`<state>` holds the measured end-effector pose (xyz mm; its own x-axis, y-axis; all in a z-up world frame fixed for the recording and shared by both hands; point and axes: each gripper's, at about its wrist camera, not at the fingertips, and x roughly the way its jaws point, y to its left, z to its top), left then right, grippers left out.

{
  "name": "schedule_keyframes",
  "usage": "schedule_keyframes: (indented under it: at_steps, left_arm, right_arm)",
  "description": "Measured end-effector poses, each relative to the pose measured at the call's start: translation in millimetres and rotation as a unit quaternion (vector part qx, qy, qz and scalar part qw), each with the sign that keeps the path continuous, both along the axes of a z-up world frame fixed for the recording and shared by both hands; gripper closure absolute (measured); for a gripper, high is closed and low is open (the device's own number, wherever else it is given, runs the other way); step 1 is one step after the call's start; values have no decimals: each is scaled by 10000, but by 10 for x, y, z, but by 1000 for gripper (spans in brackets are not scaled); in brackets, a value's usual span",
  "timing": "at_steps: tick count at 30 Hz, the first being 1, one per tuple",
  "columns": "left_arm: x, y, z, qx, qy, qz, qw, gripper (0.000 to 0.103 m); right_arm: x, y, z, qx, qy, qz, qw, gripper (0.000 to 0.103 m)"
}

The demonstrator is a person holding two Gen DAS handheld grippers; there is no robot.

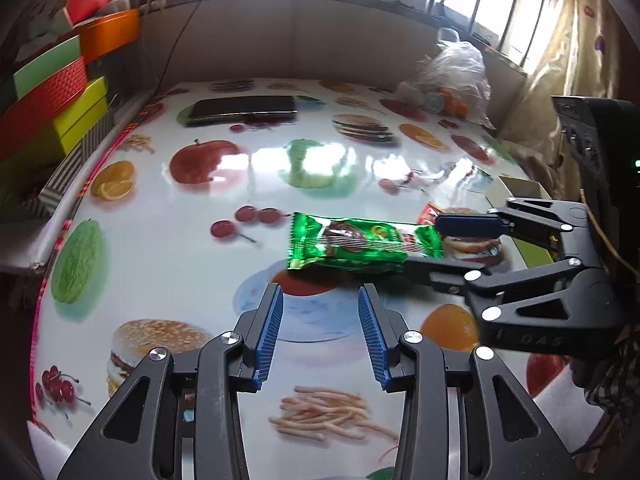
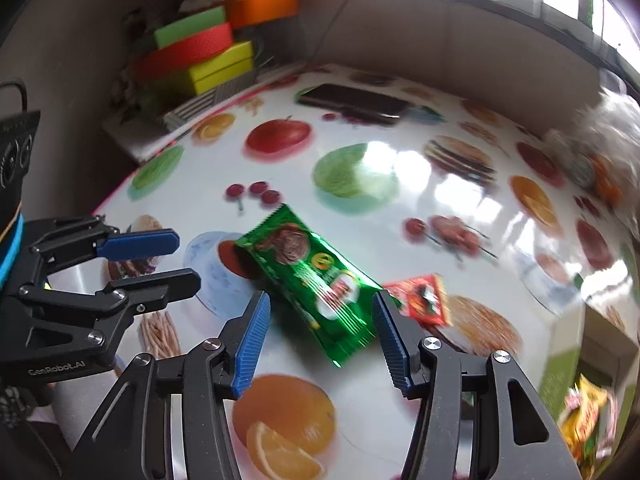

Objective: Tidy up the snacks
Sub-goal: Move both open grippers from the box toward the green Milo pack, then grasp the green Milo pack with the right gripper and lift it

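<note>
The green snack (image 2: pixel 316 284) lies flat on the worktop (image 2: pixel 400 184), its near end between the right gripper (image 2: pixel 318 340)'s spread, untouching jaws. Square the pads across its width before closing. The left gripper (image 1: pixel 320 332) hangs empty, part-open, nearby.

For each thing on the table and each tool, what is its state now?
Green snack pack: flat on table, sealed, between open right tool fingers, not gripped.
Red snack pack: flat, beside the green one.
Phone: lying flat, screen dark.
Left tool: open, empty.
Right tool: open.
</note>
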<state>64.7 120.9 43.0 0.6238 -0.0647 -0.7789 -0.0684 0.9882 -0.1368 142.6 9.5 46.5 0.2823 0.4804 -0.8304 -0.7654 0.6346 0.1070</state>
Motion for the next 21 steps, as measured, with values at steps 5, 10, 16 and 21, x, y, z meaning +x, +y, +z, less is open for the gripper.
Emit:
schedule_keyframes:
  at_steps: [5, 10, 16, 21]
  left_arm:
    - [-8, 101, -23, -35, 26, 76, 10000, 62]
    - [2, 208, -56, -99, 51, 193, 9998, 62]
    - [9, 258, -85, -149, 62, 224, 9996, 62]
    - [24, 270, -106, -173, 90, 226, 9996, 62]
  right_arm:
    - [76, 266, -98, -279, -74, 313, 9991, 49]
    - [128, 392, -165, -439, -29, 613, 9972, 46]
    - [138, 531, -226, -844, -263, 909, 9919, 45]
    - [148, 603, -285, -1023, -334, 979, 9894, 42]
